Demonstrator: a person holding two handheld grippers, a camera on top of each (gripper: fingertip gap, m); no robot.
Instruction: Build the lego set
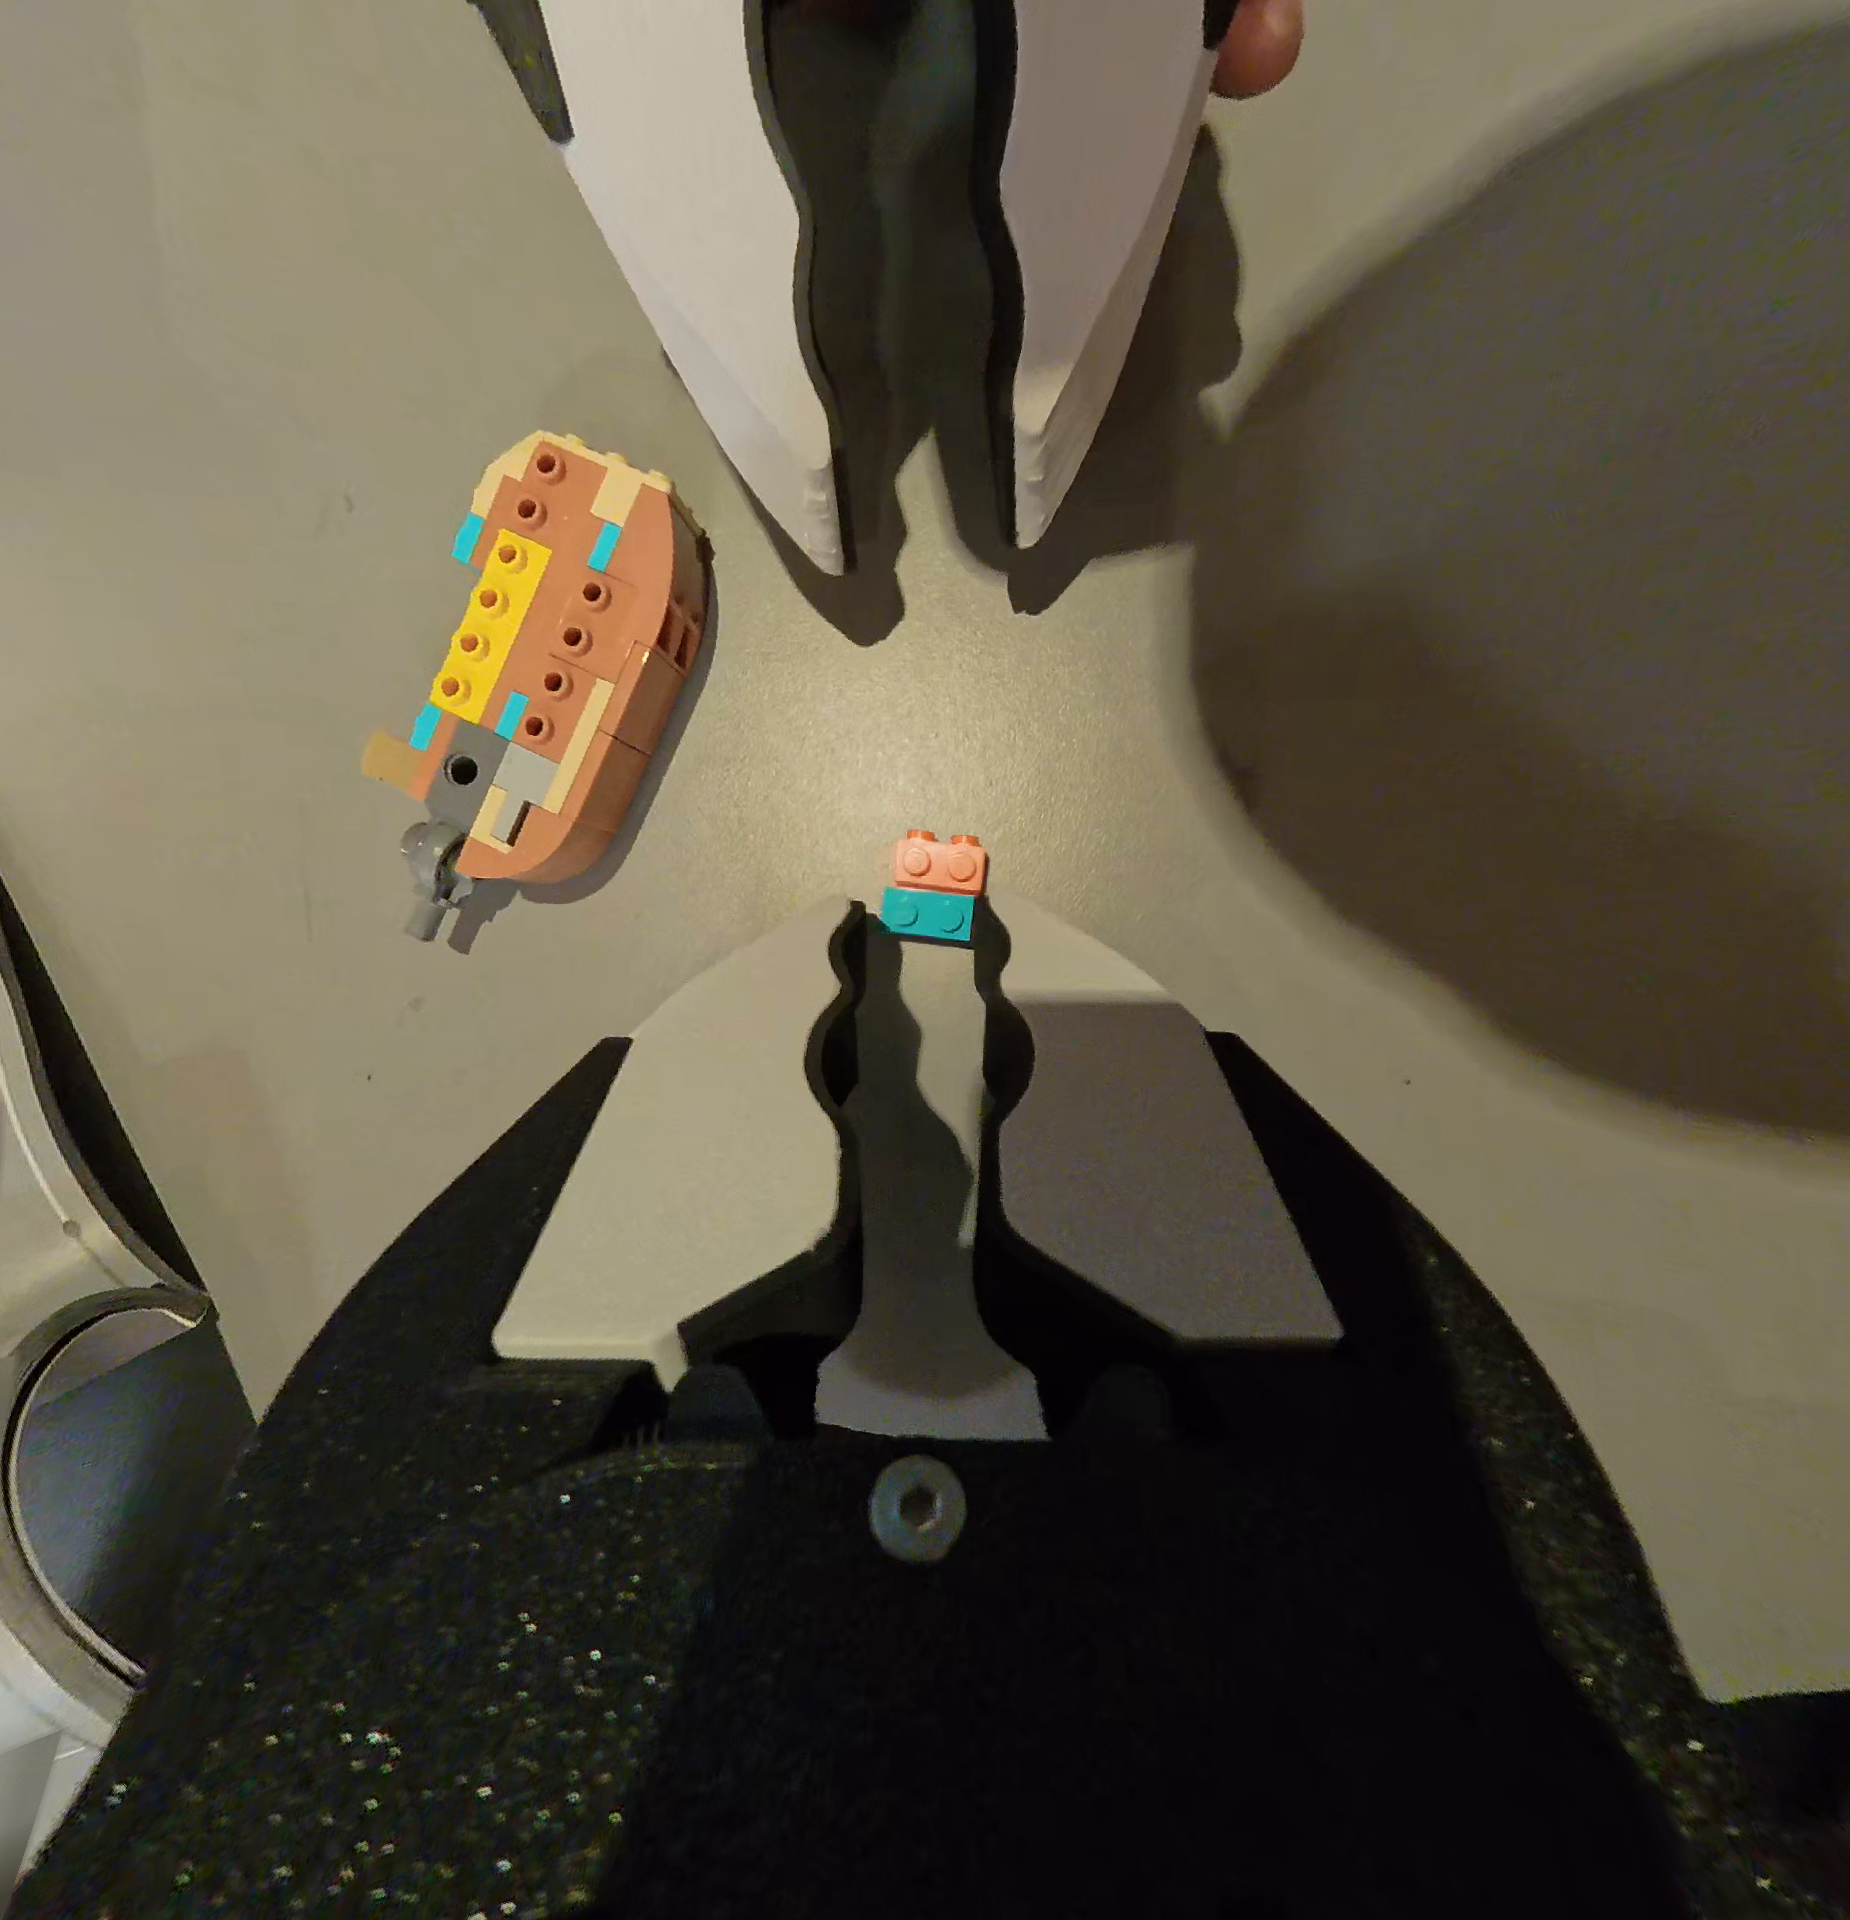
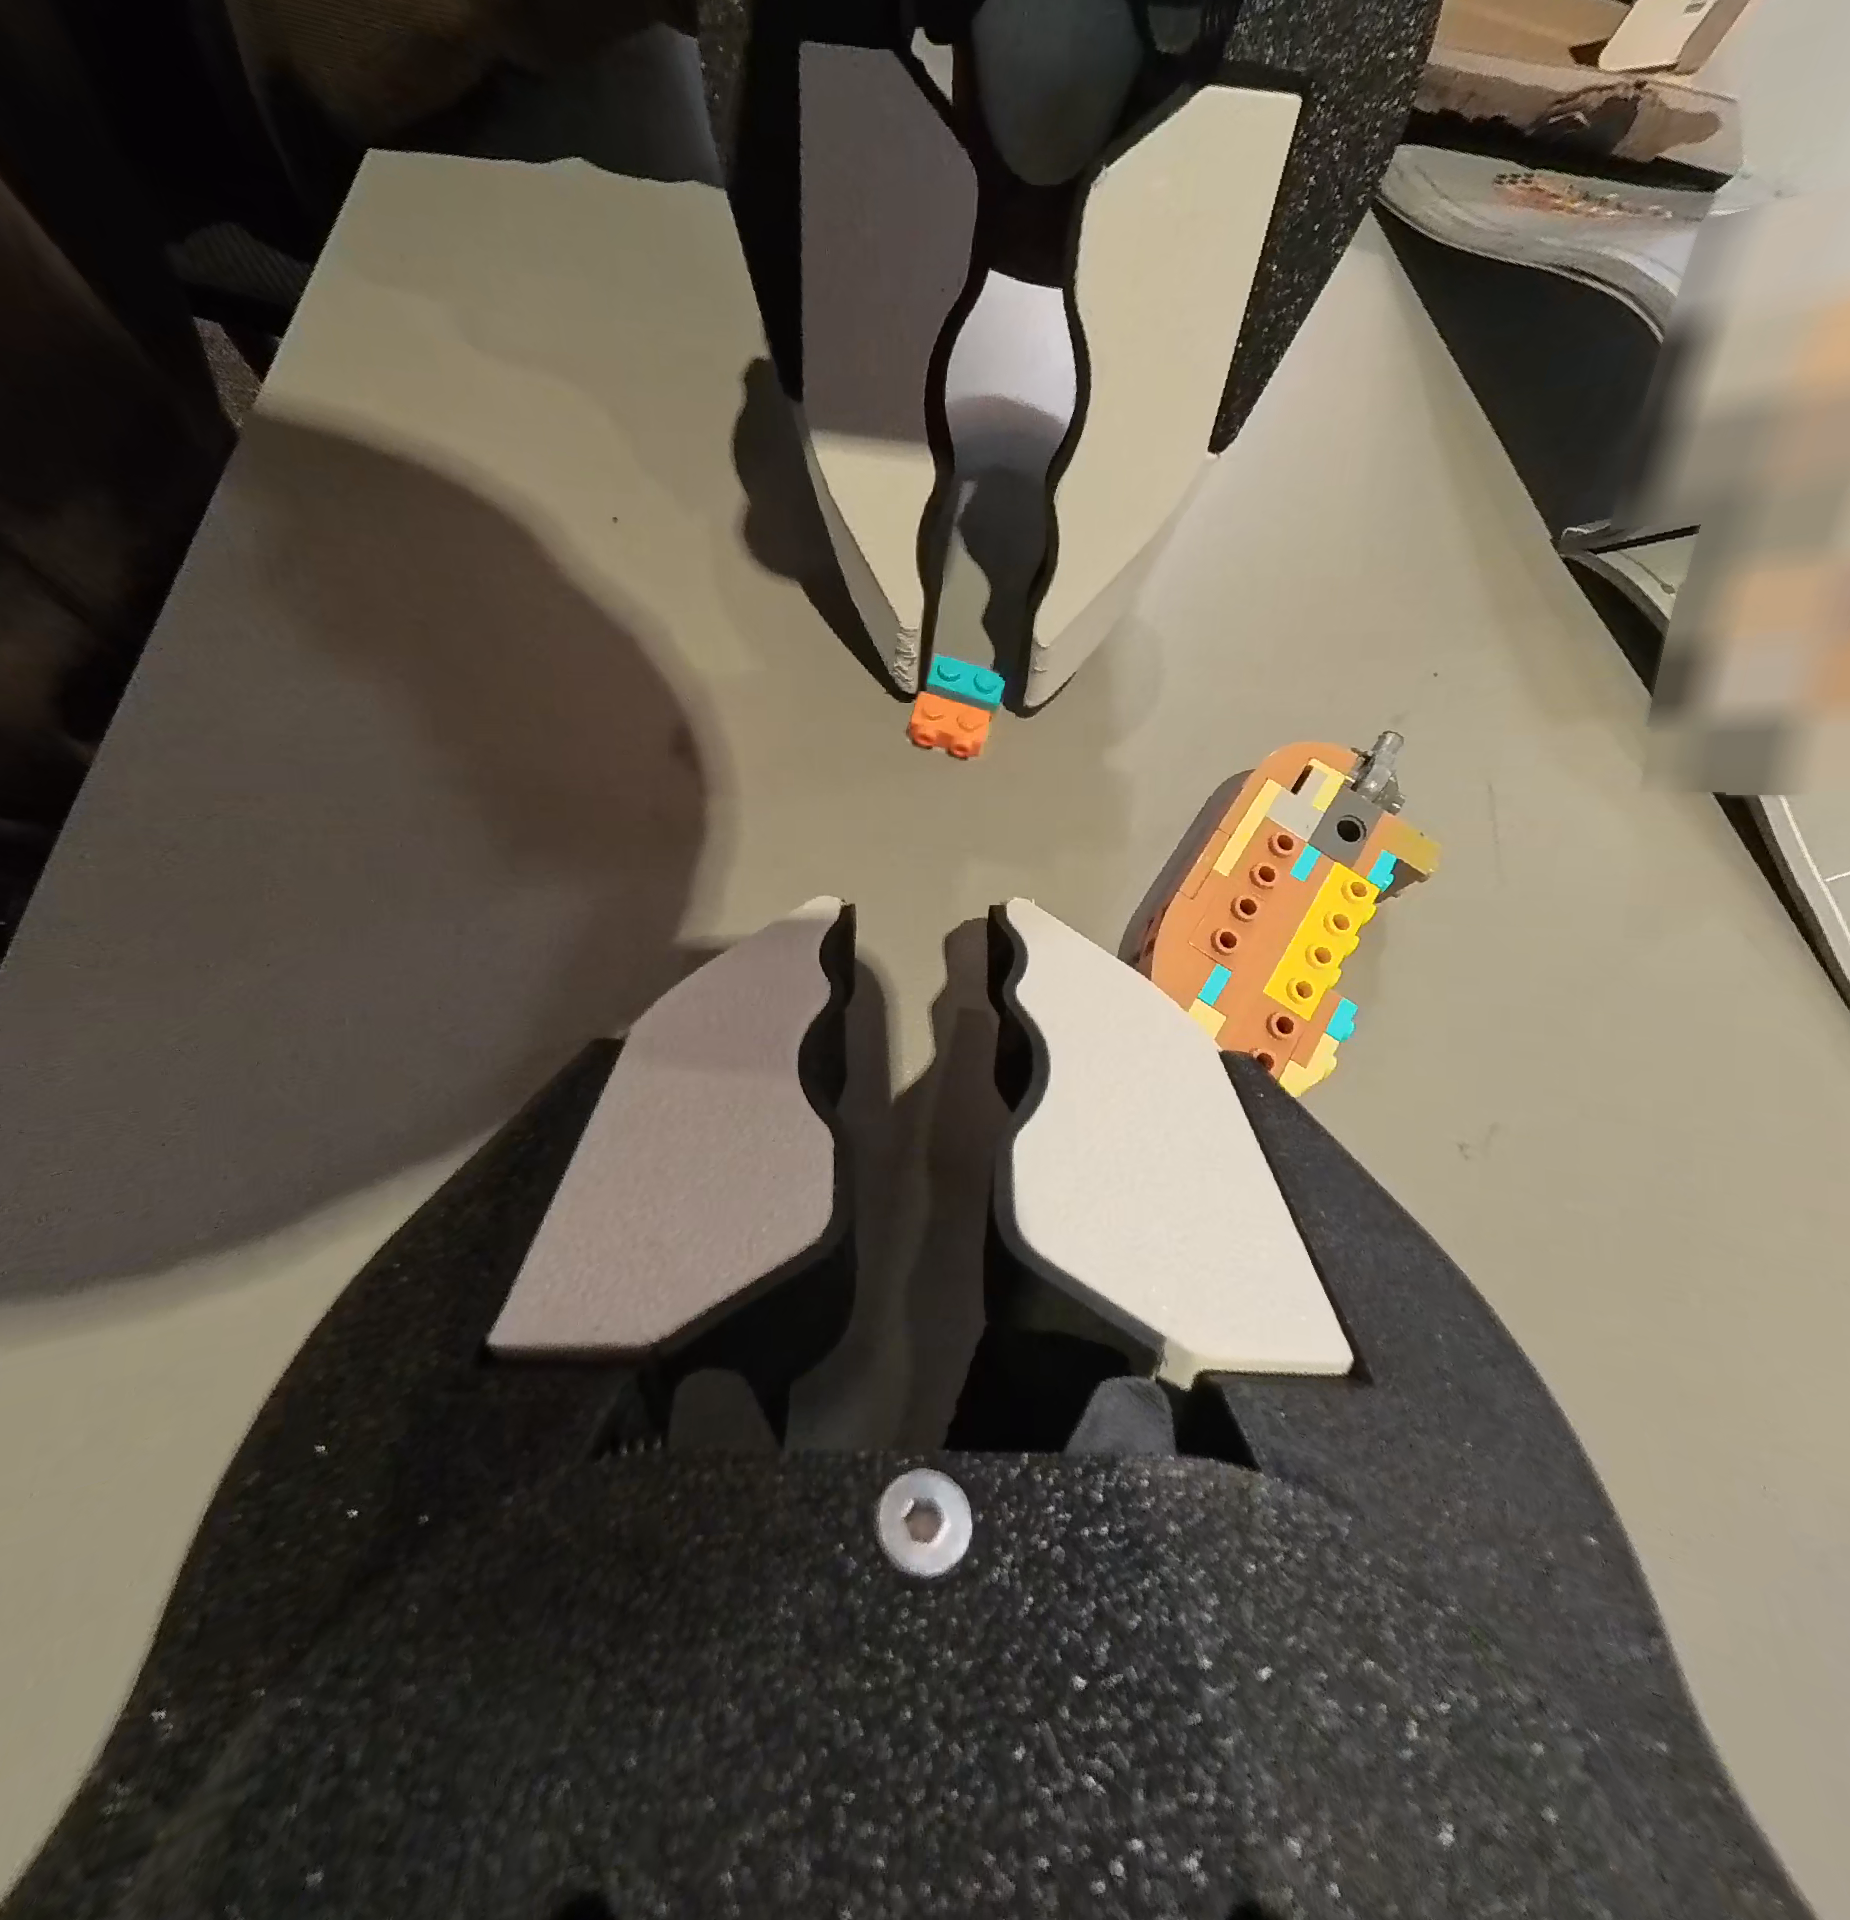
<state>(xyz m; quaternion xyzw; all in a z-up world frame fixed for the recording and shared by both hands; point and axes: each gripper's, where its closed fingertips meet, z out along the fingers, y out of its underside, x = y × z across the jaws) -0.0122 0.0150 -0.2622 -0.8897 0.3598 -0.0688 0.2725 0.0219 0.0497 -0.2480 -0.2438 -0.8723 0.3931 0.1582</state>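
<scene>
Your left gripper [image 1: 926,920] is that grainy black printed shell with smooth pale-grey finger plates, edged in dark foam that runs in a wavy line down the inside. Its jaws are nearly together, pinching a tiny two-piece lego stack [image 1: 933,886] right at the tips: a teal two-stud piece clamped between the pads, with a salmon-orange two-stud piece stuck to it and poking out past the fingertips. From the right wrist view you see the same stack [image 2: 230,709] hanging just above the table [image 2: 485,935], orange part lowest.

Your right gripper [image 2: 919,920] is the same build, speckled black body, a silver hex screw in the middle, matte grey plates. Its fingers stand a small gap apart with nothing between them, and it points straight at the left one, tips near but not touching.

The main lego build [image 1: 552,665] lies flat on the table off to the side, well clear of both tips. It's a rounded, boat-like lump of glossy tan-brown bricks with exposed studs, a yellow four-stud strip along it, little teal tiles, cream edging, and a grey block with a round hole plus a grey jointed bit at one end. In the right wrist view your right finger plate hides part of it [image 2: 1285,925].

The table is matte, pale grey-beige, slightly scuffed, with big soft shadows across it.
</scene>
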